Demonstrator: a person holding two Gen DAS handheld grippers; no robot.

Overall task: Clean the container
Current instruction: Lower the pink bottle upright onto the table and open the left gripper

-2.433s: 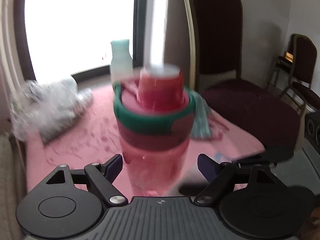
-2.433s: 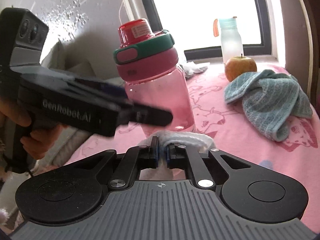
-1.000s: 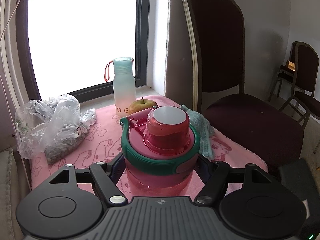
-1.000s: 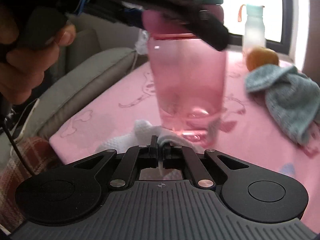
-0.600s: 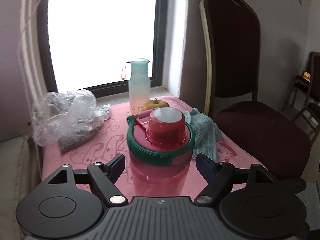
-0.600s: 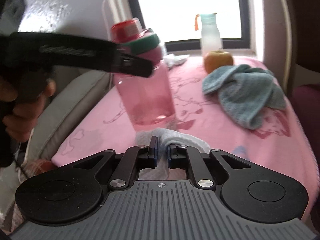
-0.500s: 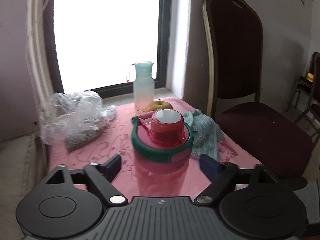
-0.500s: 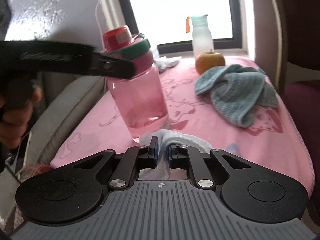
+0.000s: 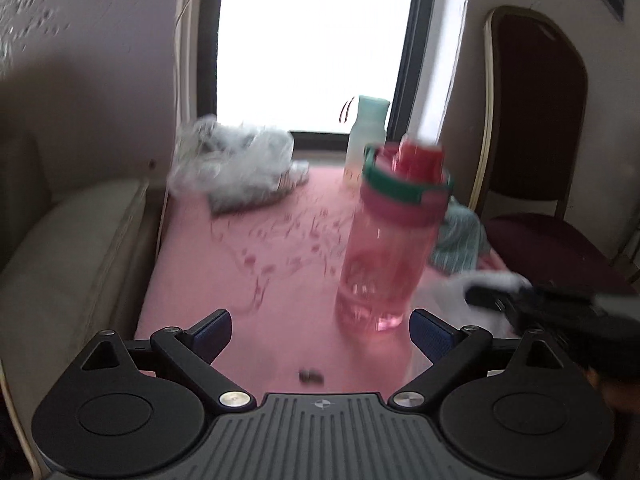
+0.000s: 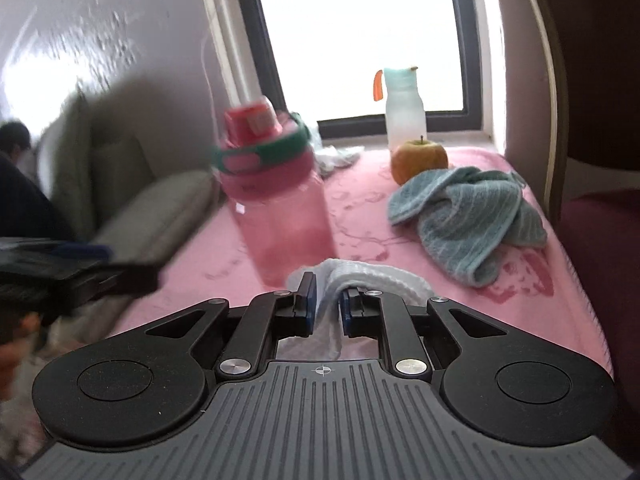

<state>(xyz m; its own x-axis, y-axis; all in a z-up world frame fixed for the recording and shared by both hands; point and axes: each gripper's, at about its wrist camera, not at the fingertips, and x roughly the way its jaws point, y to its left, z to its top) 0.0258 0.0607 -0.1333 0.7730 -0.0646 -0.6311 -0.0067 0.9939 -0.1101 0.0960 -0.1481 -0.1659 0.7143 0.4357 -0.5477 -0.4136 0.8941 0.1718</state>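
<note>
Right gripper [image 10: 327,306] pinches white cloth [image 10: 360,276], apple [image 10: 419,159] visible there only.

- left gripper [image 9: 320,326] fingers [image 9: 212,327] spread wide, holding nothing
- pink bottle [image 9: 390,242] stands upright on the pink counter [image 9: 256,248], ahead of the fingers
- right gripper [image 9: 476,294] beside it with a white cloth [image 9: 448,294]

The bottle [image 10: 280,200] stands mid-frame on the tabletop [image 10: 520,300]; towel [image 10: 468,216] to its right, apple [image 10: 418,160] behind the towel.
</note>
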